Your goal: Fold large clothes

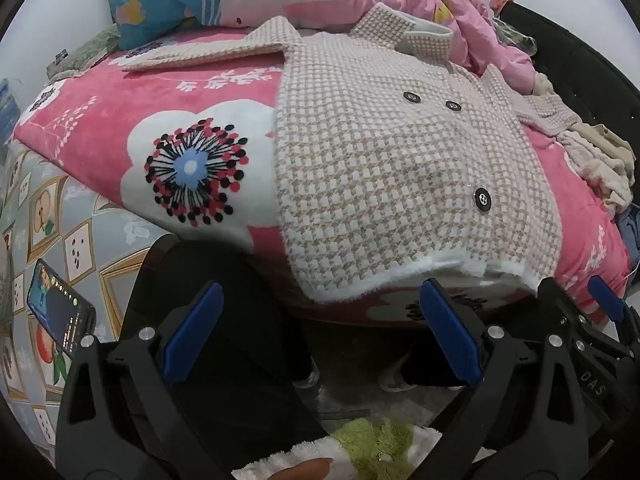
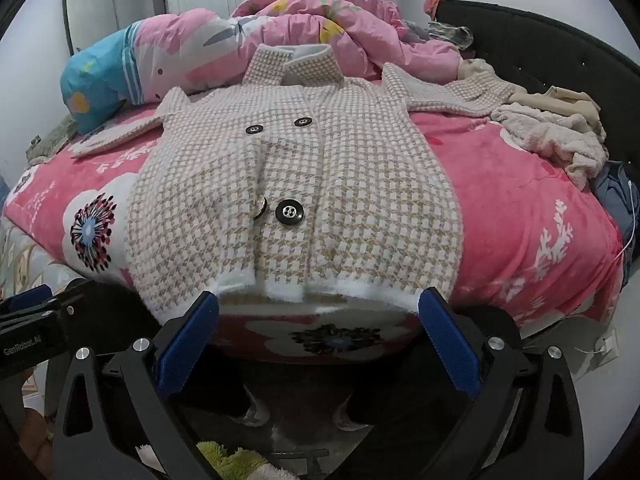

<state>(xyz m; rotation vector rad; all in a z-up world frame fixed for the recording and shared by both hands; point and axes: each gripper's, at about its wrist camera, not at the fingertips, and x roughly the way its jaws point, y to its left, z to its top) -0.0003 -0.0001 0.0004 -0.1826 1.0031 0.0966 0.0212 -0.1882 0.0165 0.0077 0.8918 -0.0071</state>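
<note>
Houndstooth coat (image 2: 296,184) flat; pink duvet (image 2: 320,28), perhaps towel (image 2: 560,136) nearby.

Left gripper (image 1: 320,334) jaws spread wide, nothing between the blue pads (image 1: 192,332), tilted steeply downward. Right gripper (image 2: 316,340) same: jaws wide apart, nothing gripped, blue pads (image 2: 450,348) bare, also angled down. The two sit side by side, close together; each shows at the edge of the other's view. Person's legs in dark trousers (image 1: 224,320) stand below, between the jaws, shoes (image 2: 352,420) visible.
</note>
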